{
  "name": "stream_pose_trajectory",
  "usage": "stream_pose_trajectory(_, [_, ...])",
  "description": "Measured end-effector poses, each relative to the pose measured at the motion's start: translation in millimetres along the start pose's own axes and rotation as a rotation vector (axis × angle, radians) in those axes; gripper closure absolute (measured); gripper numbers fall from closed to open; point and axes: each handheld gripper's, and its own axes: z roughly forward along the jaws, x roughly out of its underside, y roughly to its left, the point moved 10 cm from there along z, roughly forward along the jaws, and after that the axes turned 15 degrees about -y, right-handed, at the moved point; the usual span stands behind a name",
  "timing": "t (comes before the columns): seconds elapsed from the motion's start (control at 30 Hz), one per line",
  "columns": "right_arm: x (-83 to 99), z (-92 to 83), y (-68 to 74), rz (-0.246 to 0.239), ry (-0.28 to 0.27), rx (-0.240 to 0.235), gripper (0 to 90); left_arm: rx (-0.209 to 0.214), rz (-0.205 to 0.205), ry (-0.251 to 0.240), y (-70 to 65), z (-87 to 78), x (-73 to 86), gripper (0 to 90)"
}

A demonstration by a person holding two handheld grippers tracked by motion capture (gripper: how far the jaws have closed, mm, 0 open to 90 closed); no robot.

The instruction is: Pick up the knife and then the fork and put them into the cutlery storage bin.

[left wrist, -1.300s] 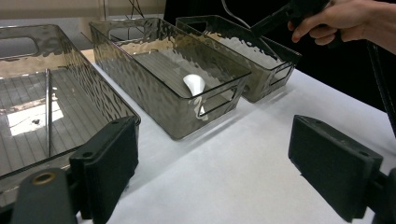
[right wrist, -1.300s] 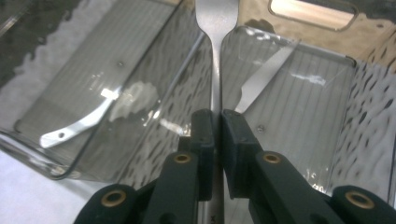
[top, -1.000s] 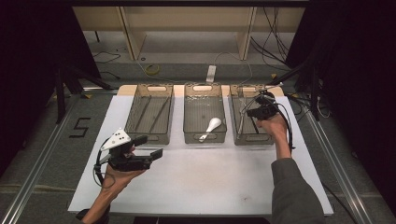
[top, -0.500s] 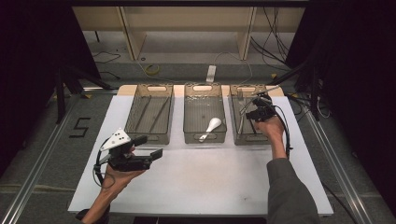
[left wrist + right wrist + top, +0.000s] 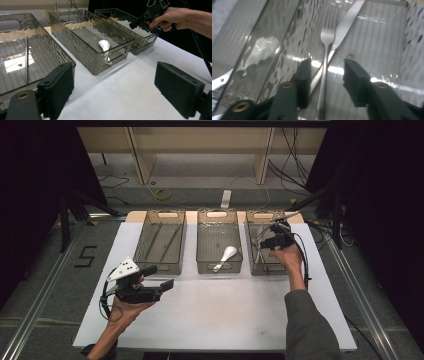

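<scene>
Three clear plastic bins stand side by side on the white table (image 5: 215, 315). In the right bin (image 5: 264, 265) lies a metal fork (image 5: 327, 37) across a knife (image 5: 348, 22). My right gripper (image 5: 327, 63) reaches down into this bin (image 5: 267, 240). Its jaws have just been opening and now stand apart on either side of the fork's handle, not pressing on it. A white spoon (image 5: 227, 254) rests in the middle bin (image 5: 82, 53). My left gripper (image 5: 160, 276) hovers over the table's front left, open with nothing between its jaws (image 5: 117, 82).
The left bin (image 5: 159, 265) holds thin rods (image 5: 26, 60). A long stretch of white table lies in front of the bins. Dark floor, rails and cables surround the table, and shelving stands behind it.
The right hand has edged slightly over the right bin, and the fork it held up now lies in the bin. The left gripper has stayed where it was.
</scene>
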Motion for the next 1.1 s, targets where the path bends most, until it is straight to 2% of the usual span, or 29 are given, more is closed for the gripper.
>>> stream_pose_trajectory(0.1, [-3.1,-6.4,3.4,-0.003,-0.033,-0.029,50.8,0.002,0.002,0.002,-0.2,0.3,0.4,15.1])
stream_pose_trajectory(0.23, [-7.0,-16.9,13.1,-0.033,-0.085,-0.073,46.8,0.002,-0.006,0.002,0.1,0.3,0.4,15.1])
stream_pose_trajectory(0.4, [-9.4,-31.9,31.0,-0.046,-0.153,-0.150,41.4,0.007,-0.014,0.002,0.3,0.1,0.4,15.1])
stream_pose_trajectory(0.63, [-5.9,-57.6,55.7,-0.045,-0.274,-0.222,35.9,0.007,-0.024,0.001,0.9,0.3,0.6,15.1])
stream_pose_trajectory(0.77, [-0.1,-77.2,72.2,-0.073,-0.330,-0.267,34.5,0.008,-0.029,0.002,0.9,0.3,0.6,15.1])
stream_pose_trajectory(0.87, [5.9,-91.6,83.4,-0.075,-0.376,-0.307,34.4,0.009,-0.031,0.001,1.1,0.1,0.5,15.1])
stream_pose_trajectory(1.0, [18.5,-106.3,93.7,-0.094,-0.415,-0.337,33.2,0.009,-0.032,0.001,0.5,0.0,0.5,15.1])
stream_pose_trajectory(1.1, [29.9,-115.6,99.1,-0.088,-0.444,-0.363,32.5,0.010,-0.033,0.000,-0.1,0.3,0.5,15.1])
